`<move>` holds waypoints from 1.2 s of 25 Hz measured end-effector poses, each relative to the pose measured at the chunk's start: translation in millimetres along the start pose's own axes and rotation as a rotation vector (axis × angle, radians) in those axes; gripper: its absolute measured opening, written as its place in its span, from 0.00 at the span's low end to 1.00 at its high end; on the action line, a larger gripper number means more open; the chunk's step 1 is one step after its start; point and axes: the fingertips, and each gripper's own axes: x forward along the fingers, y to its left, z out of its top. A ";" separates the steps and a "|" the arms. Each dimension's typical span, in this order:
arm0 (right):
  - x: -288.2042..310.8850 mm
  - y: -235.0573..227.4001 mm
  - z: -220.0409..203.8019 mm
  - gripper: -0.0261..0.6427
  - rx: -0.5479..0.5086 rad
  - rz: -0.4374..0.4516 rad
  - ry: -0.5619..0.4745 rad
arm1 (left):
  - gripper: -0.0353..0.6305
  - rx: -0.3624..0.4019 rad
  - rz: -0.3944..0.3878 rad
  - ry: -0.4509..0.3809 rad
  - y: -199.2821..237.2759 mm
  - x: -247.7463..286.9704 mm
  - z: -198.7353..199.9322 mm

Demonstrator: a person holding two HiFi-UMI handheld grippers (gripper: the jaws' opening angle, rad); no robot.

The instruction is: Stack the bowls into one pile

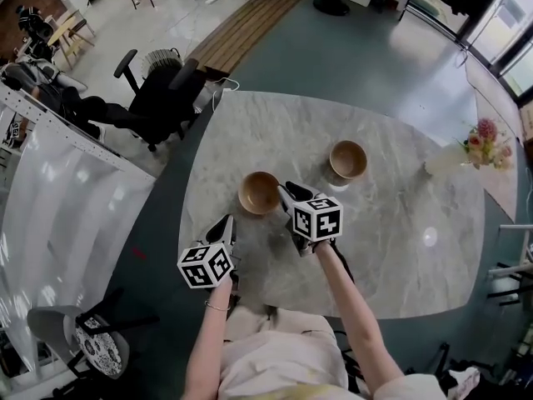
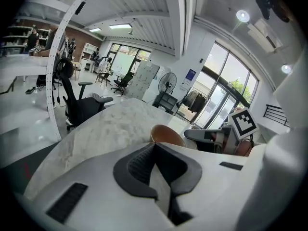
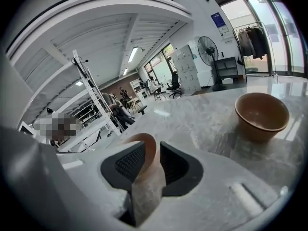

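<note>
Bowl (image 1: 259, 192) rim sits between parted jaws of right claw (image 3: 150, 146); left claw (image 2: 154, 145), closed and empty, at bowl's seven o'clock.

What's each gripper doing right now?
Left gripper: closed, empty.
Right gripper: open, its jaws on either side of the rim of the near bowl, not clamped on it.

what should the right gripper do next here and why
Probably close the right gripper on the rim of the near bowl: that rim already stands between its parted jaws, seemingly not yet pinched. The far bowl sits apart on the table, so a grip must come before any lift.
</note>
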 end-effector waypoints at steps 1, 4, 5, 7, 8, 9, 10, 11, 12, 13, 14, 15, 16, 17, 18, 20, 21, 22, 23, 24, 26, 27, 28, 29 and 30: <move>4.0 -0.2 -0.2 0.17 0.002 -0.001 0.006 | 0.05 -0.004 0.003 0.003 2.5 0.9 -0.6; 15.1 -1.3 -2.5 0.22 0.009 -0.003 0.026 | 0.05 -0.014 0.010 0.012 8.3 3.8 -2.6; 18.2 -2.1 -4.6 0.23 0.014 -0.003 0.036 | 0.05 -0.016 0.011 0.018 9.3 4.9 -4.1; 24.4 -3.2 -8.2 0.25 0.016 -0.004 0.059 | 0.05 -0.022 0.011 0.029 10.9 7.3 -7.4; 27.8 -3.1 -9.4 0.26 0.014 -0.005 0.071 | 0.05 -0.025 0.012 0.033 11.9 8.3 -8.7; 31.0 -2.8 -10.3 0.26 0.013 -0.007 0.082 | 0.05 -0.027 0.011 0.038 12.7 9.2 -9.9; 33.8 -2.7 -11.2 0.26 0.014 -0.011 0.093 | 0.05 -0.029 0.010 0.042 13.3 10.0 -11.1; 36.2 -3.1 -12.1 0.26 0.016 -0.018 0.104 | 0.05 -0.030 0.009 0.047 13.9 10.6 -12.5; 38.3 -3.8 -13.3 0.26 0.019 -0.028 0.115 | 0.05 -0.032 0.009 0.050 14.6 11.0 -13.8; 39.9 -4.5 -14.7 0.26 0.022 -0.038 0.127 | 0.05 -0.034 0.010 0.053 15.3 11.2 -15.0; 41.3 -4.9 -16.5 0.26 0.025 -0.045 0.140 | 0.05 -0.036 0.010 0.056 15.9 11.4 -16.1; 42.5 -5.1 -18.3 0.26 0.027 -0.048 0.153 | 0.05 -0.038 0.010 0.057 16.3 11.6 -16.9; 43.7 -5.1 -19.8 0.25 0.029 -0.050 0.166 | 0.05 -0.039 0.010 0.058 16.7 11.8 -17.3; 44.7 -5.5 -20.8 0.25 0.030 -0.053 0.177 | 0.05 -0.039 0.011 0.058 17.0 12.1 -17.3; 45.5 -6.5 -21.3 0.25 0.031 -0.060 0.185 | 0.05 -0.040 0.012 0.057 17.4 12.2 -17.1; 46.3 -9.0 -22.2 0.22 0.034 -0.078 0.201 | 0.05 -0.042 0.013 0.055 17.8 11.7 -16.4; 46.6 -9.8 -22.7 0.22 0.039 -0.084 0.206 | 0.05 -0.044 0.014 0.054 17.7 11.3 -16.1; 46.9 -10.6 -23.1 0.21 0.046 -0.089 0.209 | 0.05 -0.045 0.014 0.053 17.7 11.0 -15.9; 47.3 -11.8 -23.4 0.16 0.050 -0.095 0.210 | 0.05 -0.045 0.014 0.051 17.6 10.8 -15.9; 47.4 -13.0 -23.4 0.12 0.050 -0.104 0.210 | 0.05 -0.045 0.014 0.050 17.7 10.6 -16.0; 46.3 -14.2 -22.4 0.08 0.040 -0.119 0.209 | 0.05 -0.045 0.013 0.048 17.7 10.0 -16.4; 45.5 -13.8 -22.2 0.08 0.040 -0.121 0.209 | 0.05 -0.045 0.012 0.047 17.6 9.4 -16.3; 44.9 -13.0 -22.1 0.08 0.047 -0.117 0.205 | 0.05 -0.045 0.011 0.045 17.3 8.6 -16.0; 43.8 -12.2 -21.7 0.08 0.056 -0.113 0.200 | 0.05 -0.045 0.009 0.044 16.7 7.9 -15.7; 41.5 -12.7 -20.8 0.08 0.062 -0.115 0.195 | 0.05 -0.043 0.007 0.043 15.9 7.7 -15.3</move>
